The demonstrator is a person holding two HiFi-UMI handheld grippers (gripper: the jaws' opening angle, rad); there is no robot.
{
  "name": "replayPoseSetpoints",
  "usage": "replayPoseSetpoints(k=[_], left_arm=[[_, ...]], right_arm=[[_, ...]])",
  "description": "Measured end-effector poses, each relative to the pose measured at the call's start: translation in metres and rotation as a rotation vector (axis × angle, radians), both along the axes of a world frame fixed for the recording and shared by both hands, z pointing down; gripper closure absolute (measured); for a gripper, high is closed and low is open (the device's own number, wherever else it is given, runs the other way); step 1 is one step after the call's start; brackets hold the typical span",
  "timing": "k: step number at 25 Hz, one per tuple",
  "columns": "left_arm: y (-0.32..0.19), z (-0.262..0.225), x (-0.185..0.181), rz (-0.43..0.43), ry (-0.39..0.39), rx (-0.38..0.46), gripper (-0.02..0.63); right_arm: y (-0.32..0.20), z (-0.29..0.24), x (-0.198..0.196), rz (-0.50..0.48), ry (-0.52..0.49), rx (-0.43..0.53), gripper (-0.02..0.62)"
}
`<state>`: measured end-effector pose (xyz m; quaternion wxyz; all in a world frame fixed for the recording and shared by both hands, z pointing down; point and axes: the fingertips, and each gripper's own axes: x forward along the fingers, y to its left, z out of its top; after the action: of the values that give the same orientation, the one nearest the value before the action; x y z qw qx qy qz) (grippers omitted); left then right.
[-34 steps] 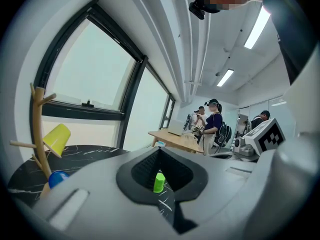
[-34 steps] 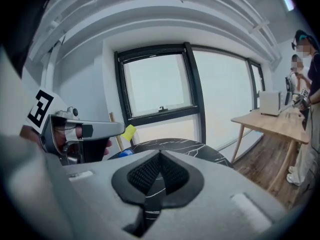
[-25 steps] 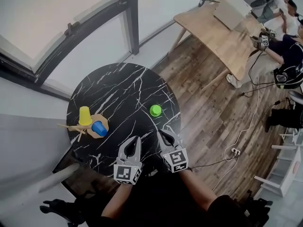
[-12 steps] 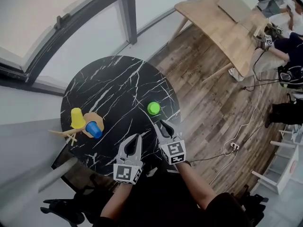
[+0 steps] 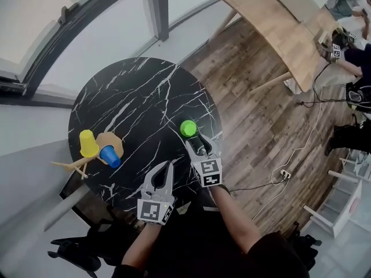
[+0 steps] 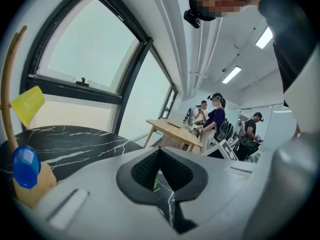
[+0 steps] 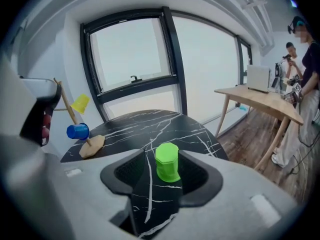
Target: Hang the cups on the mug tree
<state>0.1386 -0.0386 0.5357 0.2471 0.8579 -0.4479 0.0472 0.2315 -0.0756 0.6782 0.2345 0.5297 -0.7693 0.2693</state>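
Marble table [image 5: 133, 97]: right tongs [image 5: 195, 142] moved forward since a second ago. Jaws opening, released, green cup [image 5: 188, 128] between them. Left tongs [image 5: 166, 169] clenched, empty. Pickup likely next.

The head view looked steeply down from above onto the round black white-veined marble bench [image 5: 139, 97]. The left gripper view and right gripper view sat low at its near edge, facing across it; all three shared the wooden mug tree [image 5: 111, 139]
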Motion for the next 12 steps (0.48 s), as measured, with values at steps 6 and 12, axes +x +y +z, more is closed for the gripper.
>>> replayPoseSetpoints(k=[6,12], left_arm=[[-0.006,0.008,-0.001,-0.01,0.004,-0.015,0.605],[-0.012,0.015,-0.007,-0.028,0.001,-0.033,0.604]], right_arm=[[-0.009,0.023,0.0,0.003,0.023,-0.037,0.365],[-0.022,0.038,-0.003,-0.011,0.045,-0.057,0.36]])
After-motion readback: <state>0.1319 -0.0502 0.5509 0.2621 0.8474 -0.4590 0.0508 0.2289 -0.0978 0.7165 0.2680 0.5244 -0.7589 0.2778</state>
